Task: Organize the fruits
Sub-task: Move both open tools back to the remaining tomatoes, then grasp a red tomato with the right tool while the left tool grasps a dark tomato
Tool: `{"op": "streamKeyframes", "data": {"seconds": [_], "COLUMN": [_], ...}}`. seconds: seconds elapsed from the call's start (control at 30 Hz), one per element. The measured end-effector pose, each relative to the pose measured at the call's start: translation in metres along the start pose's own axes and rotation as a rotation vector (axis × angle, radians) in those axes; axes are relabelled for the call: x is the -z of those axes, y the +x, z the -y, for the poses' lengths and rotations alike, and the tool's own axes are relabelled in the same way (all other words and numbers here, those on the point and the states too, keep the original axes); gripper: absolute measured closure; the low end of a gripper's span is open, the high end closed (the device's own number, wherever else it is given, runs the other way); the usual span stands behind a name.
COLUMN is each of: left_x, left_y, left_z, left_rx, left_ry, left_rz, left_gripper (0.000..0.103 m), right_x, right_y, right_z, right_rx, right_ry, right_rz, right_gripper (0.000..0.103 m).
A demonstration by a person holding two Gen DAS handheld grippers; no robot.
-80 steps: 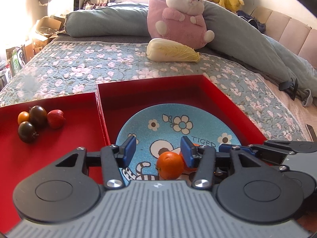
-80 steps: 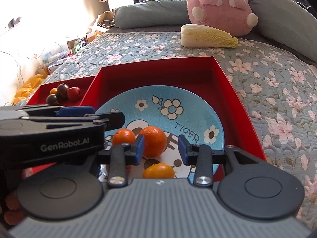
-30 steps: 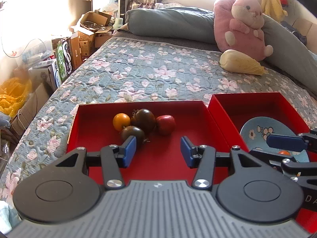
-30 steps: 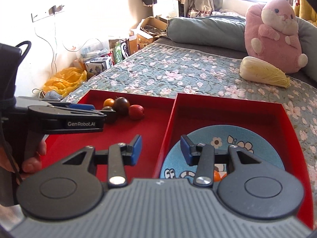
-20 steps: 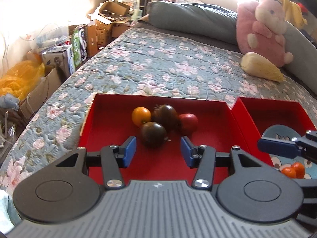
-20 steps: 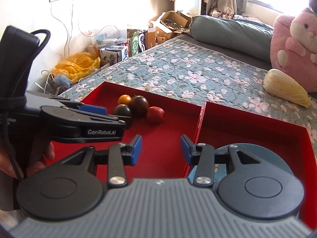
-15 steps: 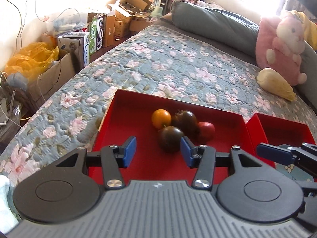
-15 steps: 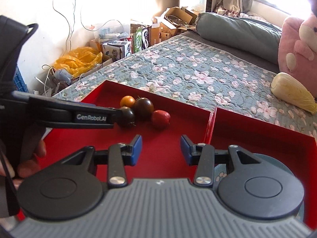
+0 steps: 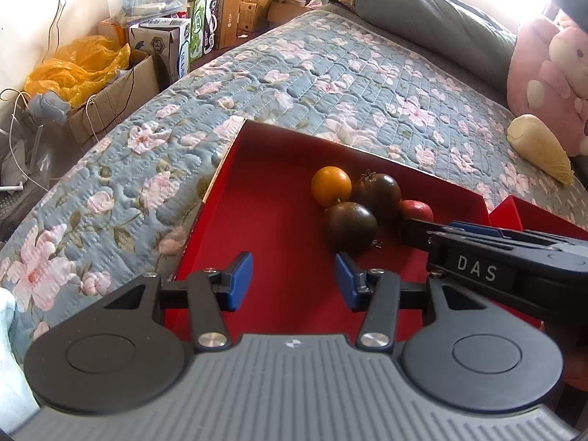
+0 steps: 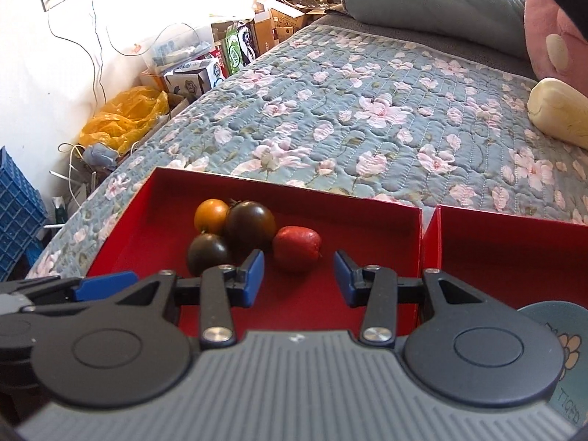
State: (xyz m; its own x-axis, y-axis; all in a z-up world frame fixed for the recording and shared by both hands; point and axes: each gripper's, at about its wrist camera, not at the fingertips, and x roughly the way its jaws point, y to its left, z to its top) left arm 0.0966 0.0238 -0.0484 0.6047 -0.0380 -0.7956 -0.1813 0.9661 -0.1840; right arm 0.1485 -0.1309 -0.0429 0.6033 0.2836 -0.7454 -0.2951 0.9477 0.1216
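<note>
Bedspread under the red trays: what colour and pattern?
The bedspread is blue-grey, quilted, with pink and white flowers; the right wrist view shows it best.

Bright daylight from the upper right blows out both views' top edges; fisheye bending curves the sharp scene.

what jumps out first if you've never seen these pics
A tight cluster of four small fruits in the far half of a bright red tray on a floral quilt. Both the open left gripper and the open right gripper point at it, empty.
</note>
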Motion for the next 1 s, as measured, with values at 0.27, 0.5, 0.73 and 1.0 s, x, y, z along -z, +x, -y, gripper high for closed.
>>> {"op": "streamKeyframes", "data": {"seconds": [0.27, 0.5, 0.73, 1.0], "left_x": [0.0, -0.003, -0.003, -0.008], "left_y": [0.004, 0.01, 0.012, 0.028], "left_z": [0.002, 0.012, 0.033, 0.034], "left_rx": [0.001, 0.023, 0.076, 0.038], "left_ry": [0.018, 0.062, 0.128, 0.12], "left_rz": [-0.003, 0.006, 0.038, 0.053], "left_gripper": [0.047, 0.042, 0.027, 0.029], "right_x": [-0.004, -0.007, 0.003, 0.028], "right_y": [0.026, 0.016, -0.028, -0.068], "right_z": [0.002, 0.0, 0.023, 0.035], "right_rx": [-0.009, 0.014, 0.07, 0.003], "right_ry": [0.022, -0.021, 0.052, 0.105], "right_rz": [-0.056, -0.037, 0.066, 0.123], "right_gripper": [0.059, 0.067, 0.068, 0.068]}}
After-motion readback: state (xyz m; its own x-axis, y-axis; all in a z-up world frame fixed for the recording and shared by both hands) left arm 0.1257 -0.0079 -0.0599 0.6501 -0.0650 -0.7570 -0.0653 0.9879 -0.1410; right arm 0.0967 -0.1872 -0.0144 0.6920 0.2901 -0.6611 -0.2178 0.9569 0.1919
